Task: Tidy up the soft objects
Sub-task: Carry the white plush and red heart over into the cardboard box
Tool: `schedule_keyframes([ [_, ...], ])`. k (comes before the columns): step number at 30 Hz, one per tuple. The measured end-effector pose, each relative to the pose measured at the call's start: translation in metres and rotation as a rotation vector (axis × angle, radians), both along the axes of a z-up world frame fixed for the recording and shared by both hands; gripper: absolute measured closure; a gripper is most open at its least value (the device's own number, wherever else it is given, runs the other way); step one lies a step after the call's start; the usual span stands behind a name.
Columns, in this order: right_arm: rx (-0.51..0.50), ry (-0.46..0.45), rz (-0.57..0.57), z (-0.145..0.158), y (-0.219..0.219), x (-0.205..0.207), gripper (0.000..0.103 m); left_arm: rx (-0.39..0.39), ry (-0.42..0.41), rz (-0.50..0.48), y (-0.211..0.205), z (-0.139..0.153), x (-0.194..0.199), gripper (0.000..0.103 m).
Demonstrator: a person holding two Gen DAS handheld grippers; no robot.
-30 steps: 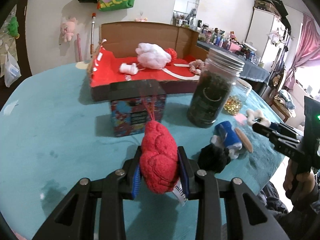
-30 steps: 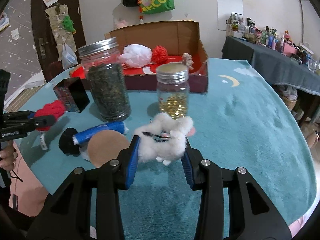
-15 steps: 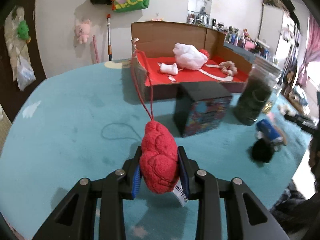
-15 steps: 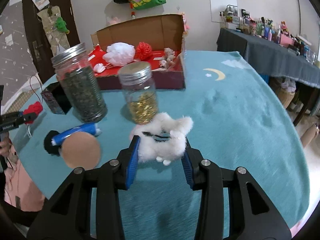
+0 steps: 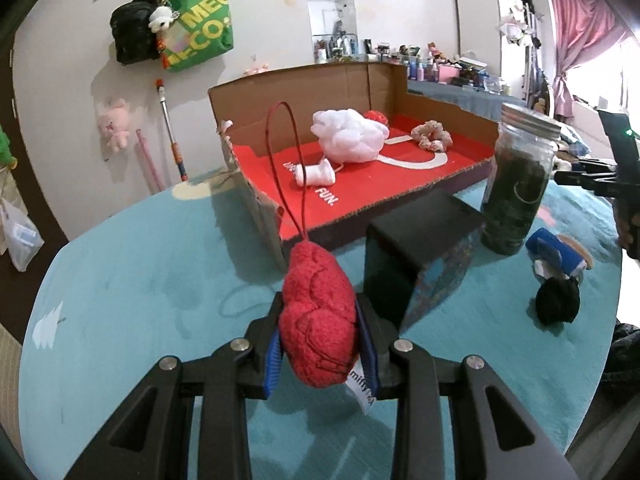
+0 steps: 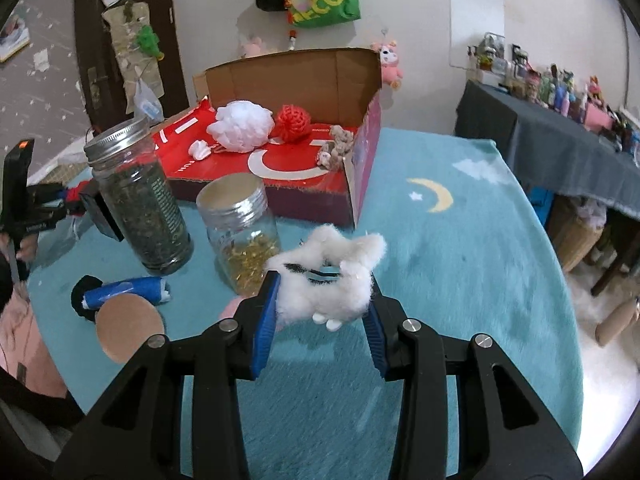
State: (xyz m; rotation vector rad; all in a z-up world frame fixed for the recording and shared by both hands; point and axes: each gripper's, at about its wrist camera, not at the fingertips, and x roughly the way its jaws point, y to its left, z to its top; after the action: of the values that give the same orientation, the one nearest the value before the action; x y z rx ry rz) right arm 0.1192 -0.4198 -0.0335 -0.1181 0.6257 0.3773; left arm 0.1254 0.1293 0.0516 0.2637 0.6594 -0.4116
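Note:
My left gripper [image 5: 320, 344] is shut on a red plush charm [image 5: 318, 316] whose red loop cord stands up in front of the open cardboard box [image 5: 260, 204]. In the right wrist view my right gripper [image 6: 322, 304] is shut on a white fluffy toy [image 6: 332, 276], held above the teal tablecloth short of the box [image 6: 362, 176]. Inside the box lie a white puff [image 5: 350, 140], a red knitted ball [image 6: 290, 124], a pinkish scrunchie [image 5: 432, 136] and a small white piece [image 5: 318, 174]. A blue-and-black soft toy [image 5: 558, 264] lies on the cloth.
A tall jar of dark leaves [image 6: 140, 208] and a short jar with gold bits [image 6: 242, 232] stand in front of the box. A dark printed tin [image 5: 424, 252] sits close ahead of the left gripper. A tan disc [image 6: 128, 328] lies by the blue toy.
The left gripper has swung left with the red charm, so the tin and jar now lie to its right. The right gripper has moved toward the box, carrying the white toy.

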Motion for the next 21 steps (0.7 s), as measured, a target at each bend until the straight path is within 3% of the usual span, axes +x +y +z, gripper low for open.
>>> schedule_keyframes([
  [12,-0.152,-0.079,0.058,0.008,0.008,0.022,0.066,0.011,-0.011,-0.086,0.003,0.008,0.023,0.069],
  [21,-0.168,-0.118,0.135,0.018,0.014,0.032,0.066,-0.001,-0.046,-0.150,-0.002,0.028,0.031,0.069],
])
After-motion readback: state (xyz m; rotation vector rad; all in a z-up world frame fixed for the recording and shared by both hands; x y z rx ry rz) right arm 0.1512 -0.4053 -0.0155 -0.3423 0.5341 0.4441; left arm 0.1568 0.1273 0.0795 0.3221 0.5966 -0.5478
